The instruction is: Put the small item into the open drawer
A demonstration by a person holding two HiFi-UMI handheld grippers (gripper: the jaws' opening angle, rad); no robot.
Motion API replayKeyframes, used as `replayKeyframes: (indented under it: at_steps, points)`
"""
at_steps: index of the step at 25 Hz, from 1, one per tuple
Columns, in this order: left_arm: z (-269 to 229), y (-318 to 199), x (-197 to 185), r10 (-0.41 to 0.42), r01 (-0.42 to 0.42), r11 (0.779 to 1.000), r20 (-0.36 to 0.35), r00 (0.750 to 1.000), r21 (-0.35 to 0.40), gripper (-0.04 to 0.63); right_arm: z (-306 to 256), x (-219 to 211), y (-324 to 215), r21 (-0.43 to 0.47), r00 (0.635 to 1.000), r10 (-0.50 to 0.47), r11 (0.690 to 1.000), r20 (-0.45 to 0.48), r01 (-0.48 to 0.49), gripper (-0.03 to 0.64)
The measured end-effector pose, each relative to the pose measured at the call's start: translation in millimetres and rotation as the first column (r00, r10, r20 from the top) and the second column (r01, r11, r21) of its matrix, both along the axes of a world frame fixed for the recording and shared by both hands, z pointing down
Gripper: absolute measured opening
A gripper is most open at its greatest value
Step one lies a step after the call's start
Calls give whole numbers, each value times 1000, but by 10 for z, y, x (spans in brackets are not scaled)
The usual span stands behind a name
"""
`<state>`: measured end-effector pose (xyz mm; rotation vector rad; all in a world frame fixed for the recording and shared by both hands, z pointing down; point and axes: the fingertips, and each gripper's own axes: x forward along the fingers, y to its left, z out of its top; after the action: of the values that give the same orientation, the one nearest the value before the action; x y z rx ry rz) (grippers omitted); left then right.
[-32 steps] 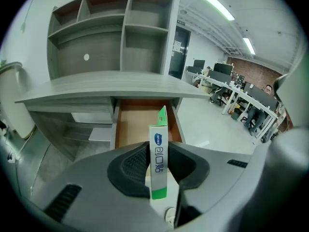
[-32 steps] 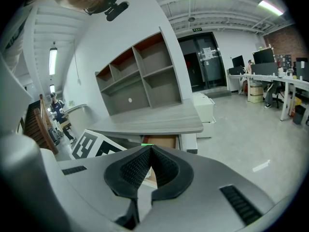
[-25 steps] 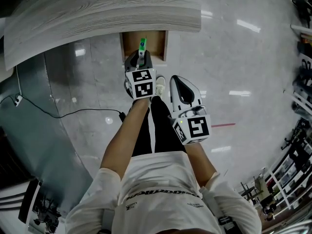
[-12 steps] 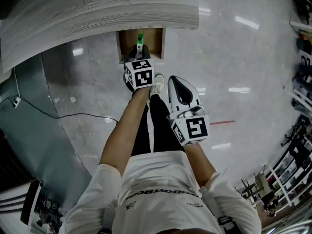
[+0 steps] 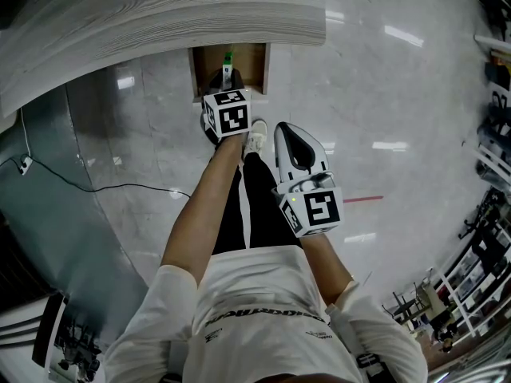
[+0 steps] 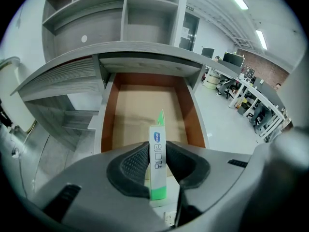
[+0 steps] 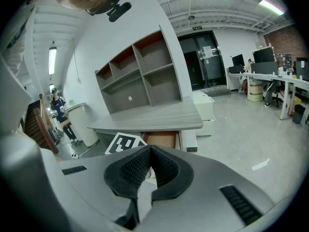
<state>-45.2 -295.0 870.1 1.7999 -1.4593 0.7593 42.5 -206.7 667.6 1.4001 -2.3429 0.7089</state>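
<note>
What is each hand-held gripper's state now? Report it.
Left hand-held gripper: closed on the green-and-white box.
Right hand-held gripper: closed, empty.

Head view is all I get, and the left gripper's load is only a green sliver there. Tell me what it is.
Observer: A slim white-and-green carton, upright between the left gripper's black ribbed pads, which press on both its sides.
Operator: Describe the drawer's inside.
Observer: The open wooden drawer has brown walls and a tan floor. Nothing lies on the part of the floor that shows.
Operator: Report the right gripper.
Observer: The right gripper has its jaws together, with nothing between them.
</note>
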Motion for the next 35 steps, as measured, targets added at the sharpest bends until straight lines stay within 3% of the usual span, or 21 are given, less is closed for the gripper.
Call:
replayKeyframes:
  at_steps: [5, 13, 24, 30, 35]
  points:
    - [-39, 24, 1, -10, 10, 1000, -10, 1000, 18, 146, -26, 13, 22, 8, 1000, -1, 1000, 6, 1, 28]
    - [-368, 82, 32, 9, -7, 998, -17, 1000, 64, 155, -229, 52, 74, 28, 1000, 12, 1000, -9, -11, 27]
    - [-1741, 535, 169, 48, -38, 990, -71, 996, 135, 121, -1210, 146, 248, 56, 999, 41, 998, -7, -40, 28]
    - [-2478, 736, 107, 117, -105, 973, -47, 992, 207, 89, -1818, 60, 276, 125, 999, 40, 991, 1, -40, 28]
    - [-2894, 963, -44, 110, -97, 971, -51, 993, 218, 68, -2259, -27, 402, 160, 1000, 16, 987, -2, -15, 28]
